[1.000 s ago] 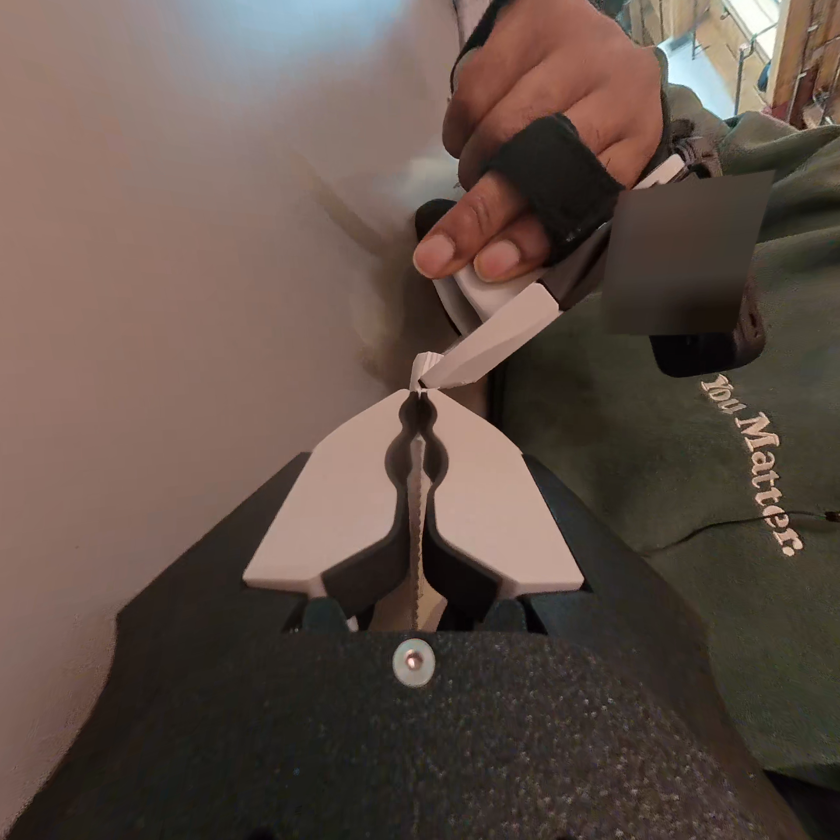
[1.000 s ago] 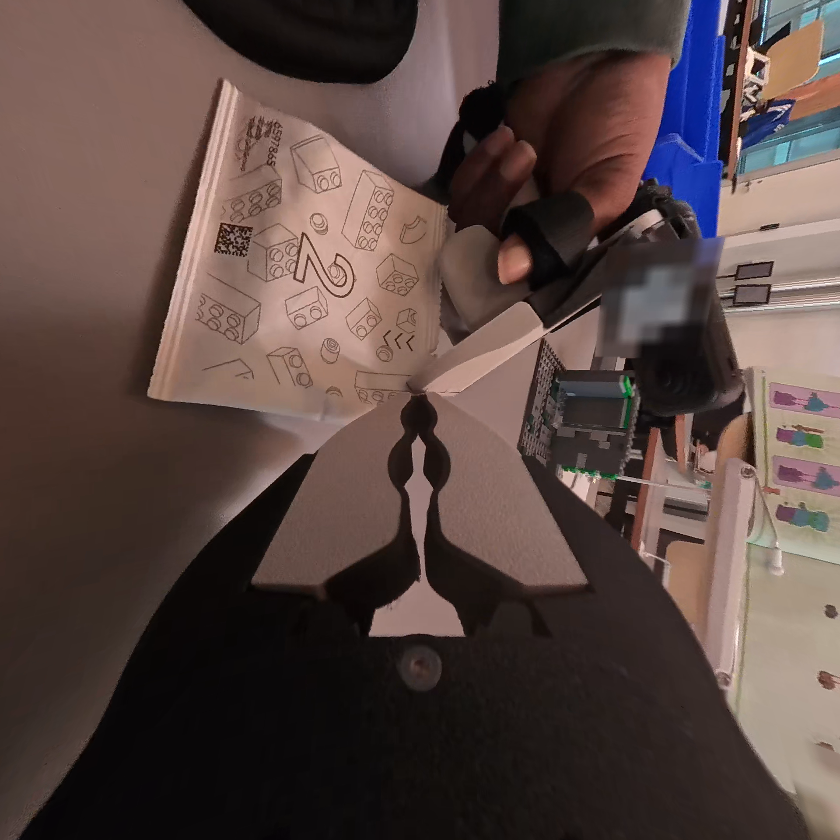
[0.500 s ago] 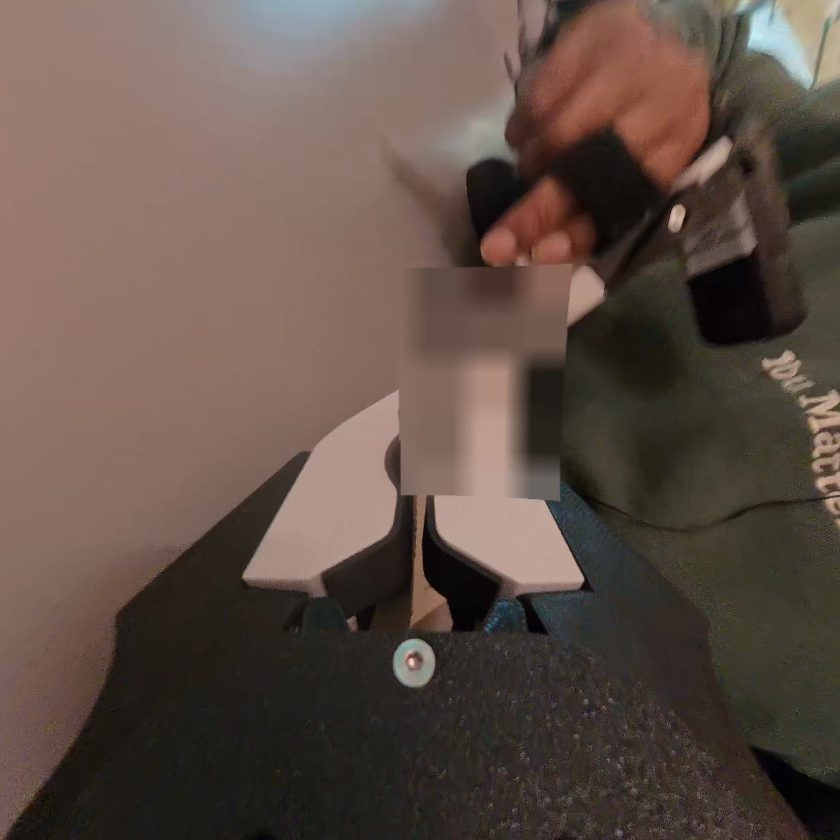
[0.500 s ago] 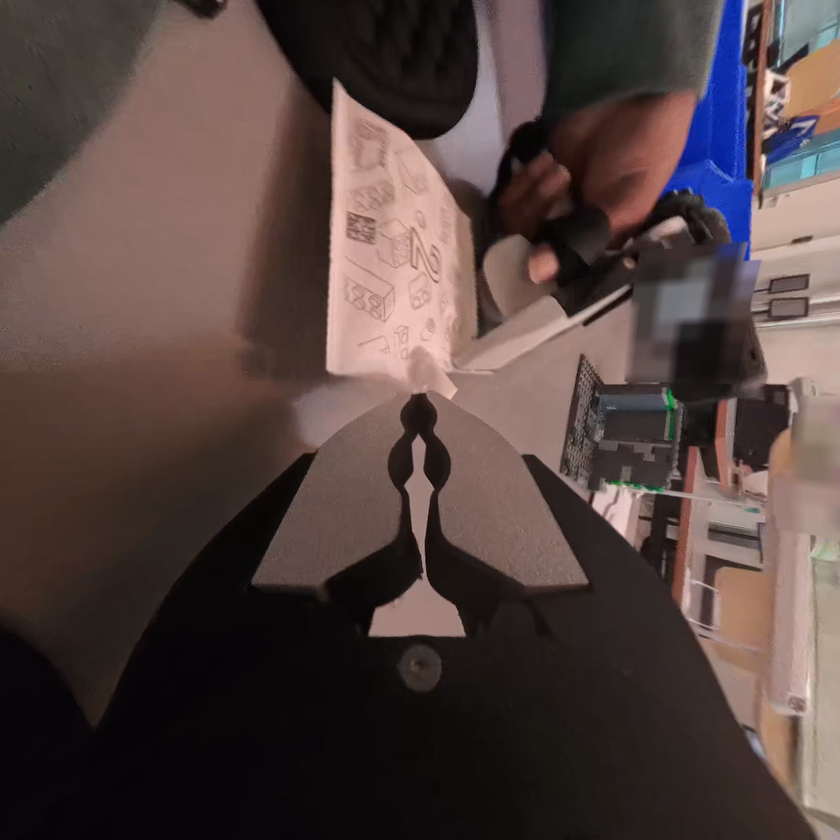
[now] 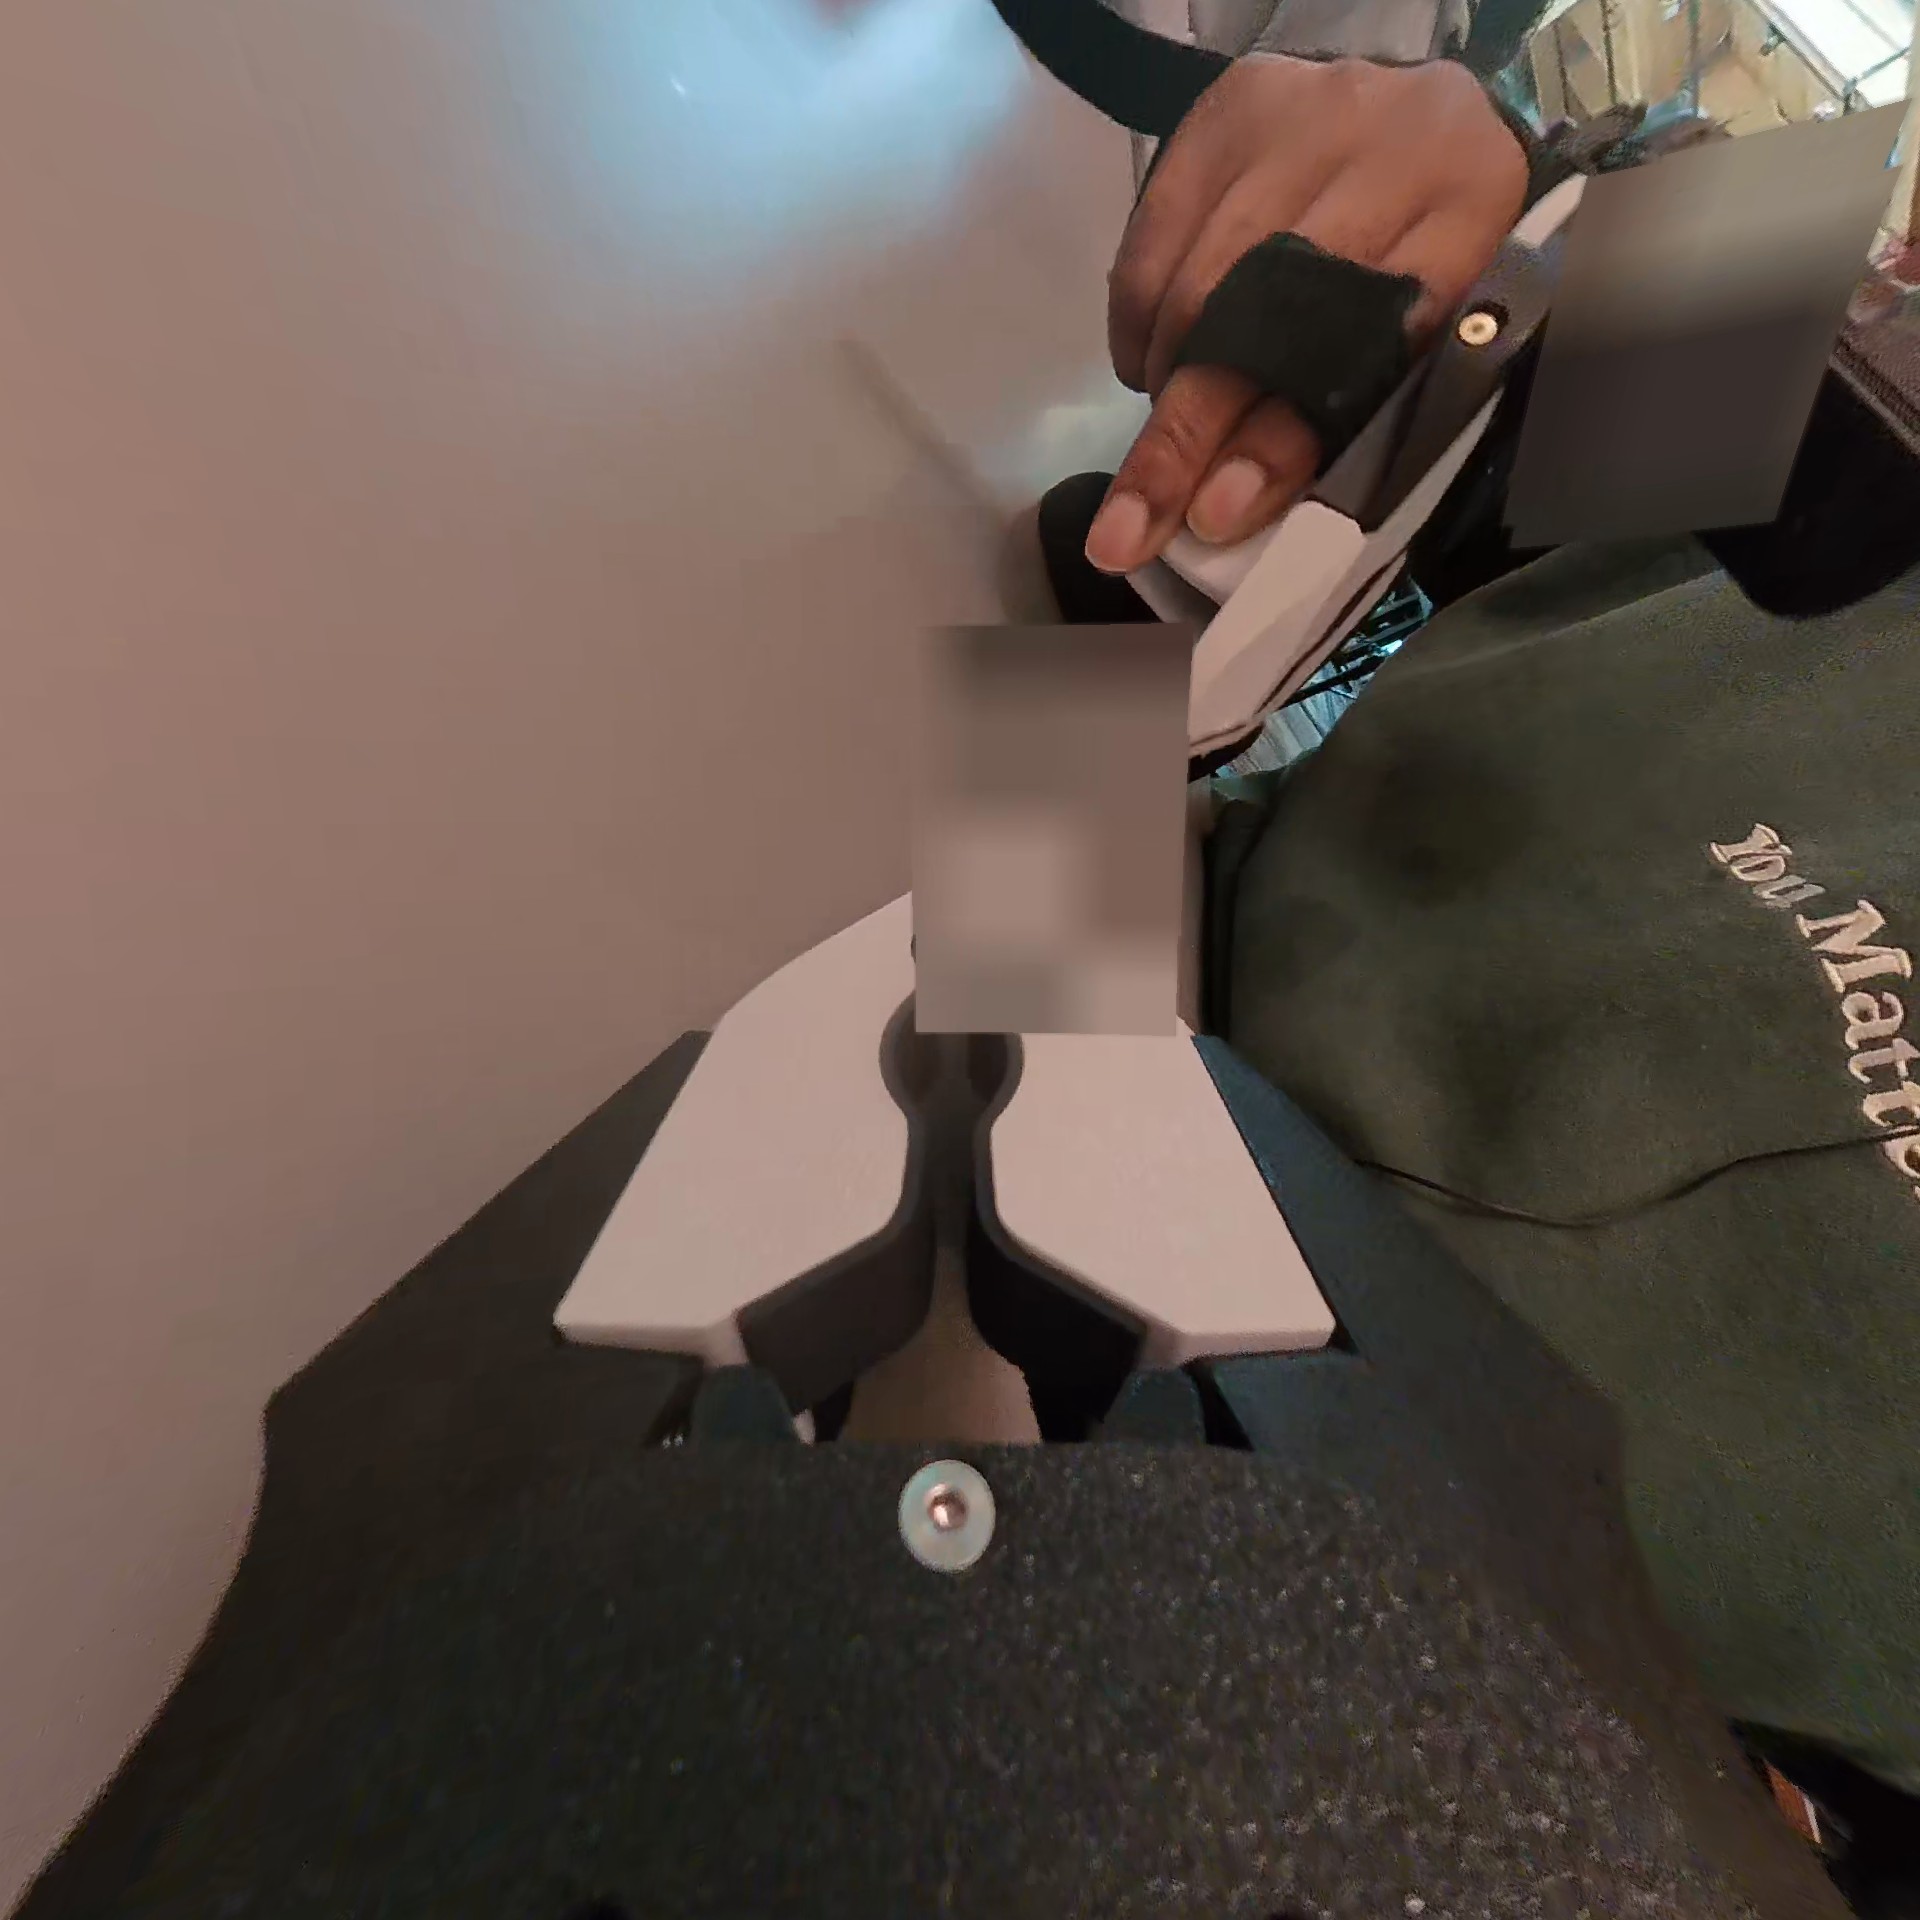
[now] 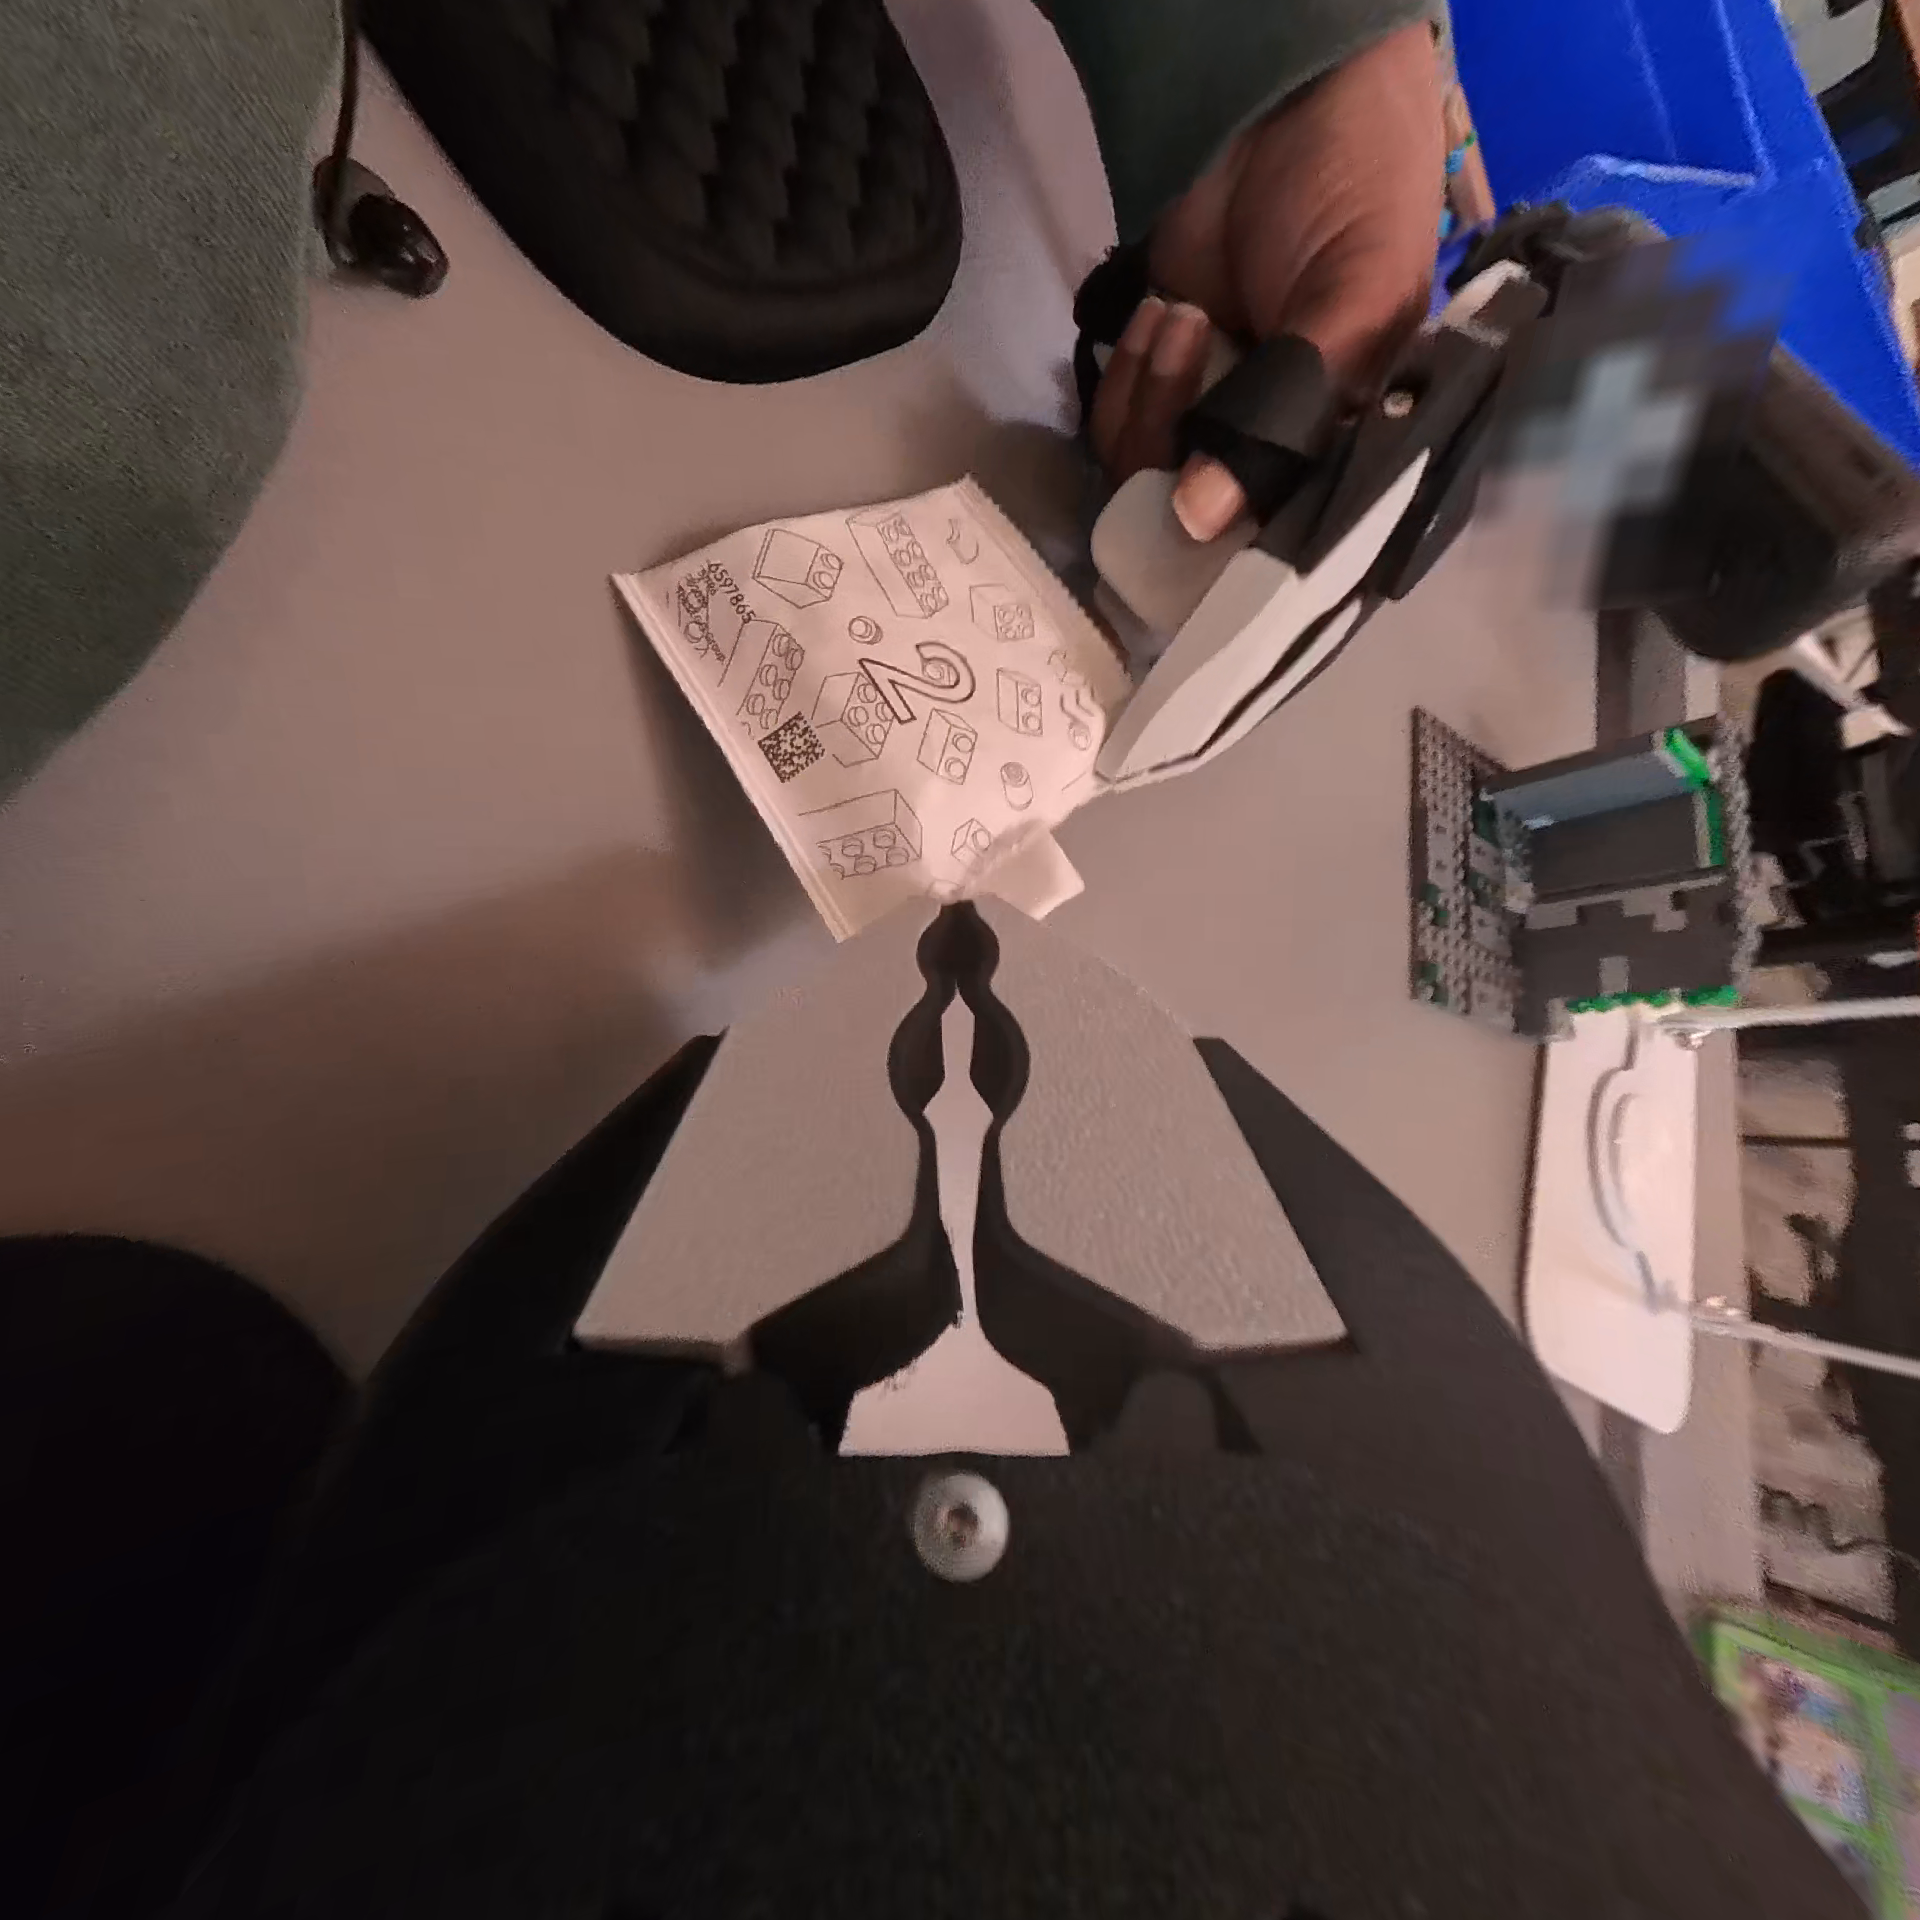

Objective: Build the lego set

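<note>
A white paper bag [image 6: 883,707] printed with brick drawings hangs over the grey table [image 6: 312,831]. My right gripper [image 6: 961,914] is shut on a small flap at the bag's lower corner. My left gripper [image 6: 1112,774], held by a hand, pinches the bag's edge a short way from it. In the left wrist view a blurred patch hides the tips of my left gripper [image 5: 954,935]. Its fingers stand close together, with white paper [image 5: 940,1382] showing between them. A partly built grey and green lego model [image 6: 1579,883] stands on a grey baseplate [image 6: 1439,831] at the right.
A black patterned object [image 6: 675,156] lies at the table's far side, and a blue bin [image 6: 1610,104] stands at the top right. A white plastic piece [image 6: 1610,1195] sits by the model. A green printed sheet [image 6: 1808,1714] lies lower right. A green sweatshirt [image 5: 1558,1039] is close by. Some 7 cm of space lies between my two pairs of fingers. The left tips stand about 20 cm off the grey baseplate [image 6: 1439,831].
The two grippers have drawn apart from one spot on the bag's edge. A small flap now stands out at the right gripper. The bag has swung round.
</note>
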The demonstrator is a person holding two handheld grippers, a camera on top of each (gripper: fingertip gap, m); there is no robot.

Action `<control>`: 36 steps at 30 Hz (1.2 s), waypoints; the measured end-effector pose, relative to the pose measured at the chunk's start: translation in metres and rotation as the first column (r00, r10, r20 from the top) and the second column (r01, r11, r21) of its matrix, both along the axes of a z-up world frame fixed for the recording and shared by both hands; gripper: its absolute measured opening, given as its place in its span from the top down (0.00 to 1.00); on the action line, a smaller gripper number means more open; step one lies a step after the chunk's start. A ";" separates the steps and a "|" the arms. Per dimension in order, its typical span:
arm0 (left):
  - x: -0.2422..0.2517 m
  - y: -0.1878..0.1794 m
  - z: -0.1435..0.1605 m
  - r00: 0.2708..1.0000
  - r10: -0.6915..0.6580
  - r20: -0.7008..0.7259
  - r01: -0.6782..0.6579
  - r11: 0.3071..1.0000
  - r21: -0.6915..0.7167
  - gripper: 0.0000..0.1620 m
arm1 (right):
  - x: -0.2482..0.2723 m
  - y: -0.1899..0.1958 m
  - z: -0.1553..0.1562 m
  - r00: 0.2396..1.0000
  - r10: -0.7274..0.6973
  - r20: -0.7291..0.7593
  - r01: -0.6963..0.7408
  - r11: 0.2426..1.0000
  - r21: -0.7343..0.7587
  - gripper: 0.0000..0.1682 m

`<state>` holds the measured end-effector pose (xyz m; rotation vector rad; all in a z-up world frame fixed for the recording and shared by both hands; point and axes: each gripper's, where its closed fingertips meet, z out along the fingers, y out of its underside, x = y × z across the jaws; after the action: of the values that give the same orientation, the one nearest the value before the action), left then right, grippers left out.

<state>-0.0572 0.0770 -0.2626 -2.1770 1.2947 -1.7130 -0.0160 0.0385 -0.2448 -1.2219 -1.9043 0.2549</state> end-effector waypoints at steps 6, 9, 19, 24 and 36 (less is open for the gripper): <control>-0.004 -0.003 0.002 0.999 0.009 0.037 -0.008 1.000 -0.005 1.00 | 0.013 0.001 0.004 0.996 -0.061 -0.060 0.052 0.988 -0.148 1.00; -0.003 -0.008 0.003 0.999 -0.010 0.043 0.009 1.000 0.010 1.00 | 0.017 0.003 0.009 0.988 -0.110 -0.110 0.079 0.964 -0.252 1.00; 0.003 -0.008 0.022 0.991 0.018 0.134 -0.032 0.994 0.103 0.85 | 0.014 0.014 0.015 0.963 -0.212 -0.168 0.118 0.888 -0.445 1.00; 0.015 -0.014 0.019 0.993 -0.032 0.111 0.011 0.984 0.180 0.74 | 0.007 0.012 0.023 0.970 -0.147 -0.195 0.050 0.901 -0.431 1.00; 0.044 -0.042 0.018 0.966 -0.241 0.096 0.232 0.968 0.093 0.92 | 0.000 0.005 0.046 0.971 -0.029 -0.236 -0.058 0.934 -0.352 1.00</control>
<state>-0.0137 0.0348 -0.2444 -1.9235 1.6212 -1.7931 -0.0160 0.0435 -0.1990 -1.3439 -1.7019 0.7509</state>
